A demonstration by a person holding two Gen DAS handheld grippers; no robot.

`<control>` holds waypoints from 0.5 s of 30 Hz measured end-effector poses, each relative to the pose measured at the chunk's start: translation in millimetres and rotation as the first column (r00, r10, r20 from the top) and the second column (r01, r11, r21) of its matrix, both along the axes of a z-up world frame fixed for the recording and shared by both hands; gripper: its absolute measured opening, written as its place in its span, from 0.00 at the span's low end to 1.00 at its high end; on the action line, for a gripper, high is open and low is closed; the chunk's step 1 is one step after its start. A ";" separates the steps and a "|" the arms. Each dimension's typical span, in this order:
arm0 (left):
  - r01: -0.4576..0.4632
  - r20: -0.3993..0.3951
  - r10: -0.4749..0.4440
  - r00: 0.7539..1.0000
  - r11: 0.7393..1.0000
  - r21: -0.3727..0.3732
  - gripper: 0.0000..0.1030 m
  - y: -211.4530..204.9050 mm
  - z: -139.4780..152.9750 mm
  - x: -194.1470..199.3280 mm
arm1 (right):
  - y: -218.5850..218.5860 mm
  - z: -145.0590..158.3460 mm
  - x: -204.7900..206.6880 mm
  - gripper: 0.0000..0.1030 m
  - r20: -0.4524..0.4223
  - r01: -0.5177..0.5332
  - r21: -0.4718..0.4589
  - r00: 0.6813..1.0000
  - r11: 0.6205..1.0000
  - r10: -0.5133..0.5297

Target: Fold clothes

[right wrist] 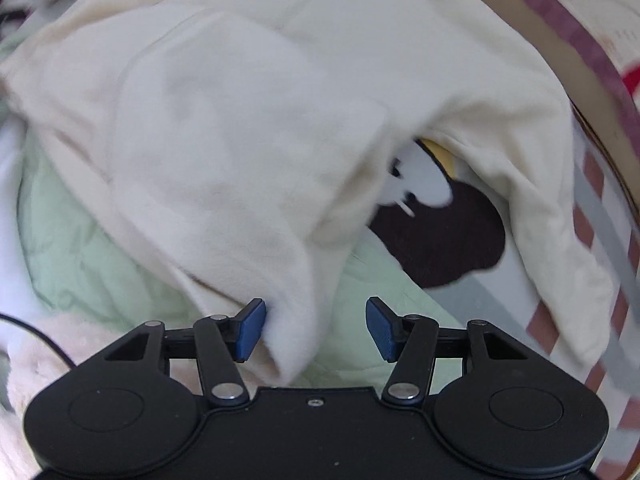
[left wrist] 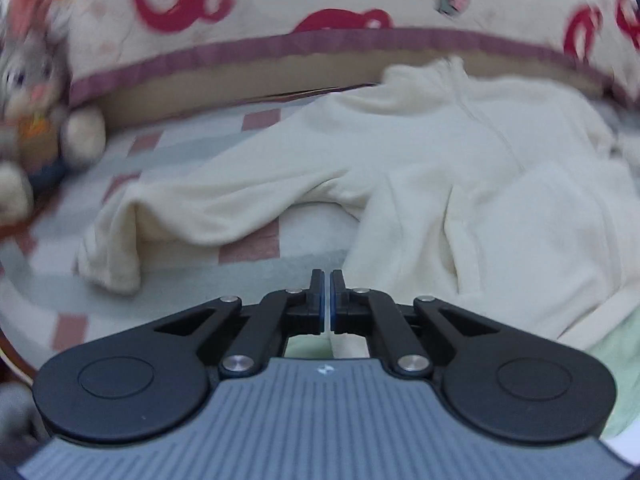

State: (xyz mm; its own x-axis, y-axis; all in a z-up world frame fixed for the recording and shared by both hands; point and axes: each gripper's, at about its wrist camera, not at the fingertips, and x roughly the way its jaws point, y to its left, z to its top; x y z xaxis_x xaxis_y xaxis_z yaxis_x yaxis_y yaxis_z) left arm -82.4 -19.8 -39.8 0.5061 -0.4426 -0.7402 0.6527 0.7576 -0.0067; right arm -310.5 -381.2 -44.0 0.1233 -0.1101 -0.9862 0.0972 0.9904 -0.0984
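cream garment [left wrist: 460, 184] sprawled on checked bedsheet [left wrist: 248, 252].

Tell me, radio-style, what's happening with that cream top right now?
Left gripper shut, empty. Right gripper open, cream top hem between its pads, not clamped. Sleeve sprawled out. Plush toy nearby, clear.

This is a bedroom in a home. There is a bed with a checked sheet [left wrist: 256, 128], a big pillow with red bears [left wrist: 248, 4], and a soft toy [left wrist: 36, 92].
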 end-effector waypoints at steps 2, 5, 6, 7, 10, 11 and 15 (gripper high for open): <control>0.039 -0.036 -0.040 0.999 0.998 -0.041 0.06 8.6 -0.3 -1.6 | 7.0 4.4 2.0 0.23 0.041 -0.026 -0.026 0.999 0.999 0.027; 0.139 -0.077 -0.146 0.986 0.987 -0.083 0.30 16.8 2.0 -13.2 | 5.1 23.5 5.1 0.12 0.184 0.020 -0.141 0.983 0.990 0.007; 0.181 -0.085 -0.188 0.978 0.980 -0.086 0.56 18.4 3.4 -19.5 | 4.5 29.9 6.1 0.12 0.231 0.039 -0.177 0.973 0.983 0.003; 0.218 -0.084 -0.224 0.971 0.973 -0.075 0.62 18.3 3.1 -25.6 | 0.8 37.5 6.5 0.12 0.277 0.073 -0.185 0.961 0.980 -0.019; 0.314 -0.065 -0.312 0.948 0.949 0.022 0.62 11.0 -1.4 -43.5 | -9.2 50.5 5.5 0.12 0.341 0.134 -0.187 0.938 0.973 -0.064; 0.332 -0.059 -0.328 0.943 0.941 0.060 0.62 8.1 -4.6 -47.4 | -9.9 50.6 5.0 0.12 0.342 0.137 -0.188 0.937 0.973 -0.066; 0.350 -0.040 -0.348 0.937 0.928 0.129 0.62 -1.7 -21.4 -49.9 | -14.5 48.0 5.3 0.12 0.348 0.158 -0.140 0.932 0.977 -0.101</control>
State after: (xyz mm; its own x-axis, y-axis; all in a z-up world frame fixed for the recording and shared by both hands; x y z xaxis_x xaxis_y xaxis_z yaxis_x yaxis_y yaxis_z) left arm -132.3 -21.5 -61.2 0.3252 -0.4865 -0.8109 0.8765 0.4769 0.0654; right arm -305.2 -395.7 4.0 0.4191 -0.3030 -0.8559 0.2794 0.9400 -0.1959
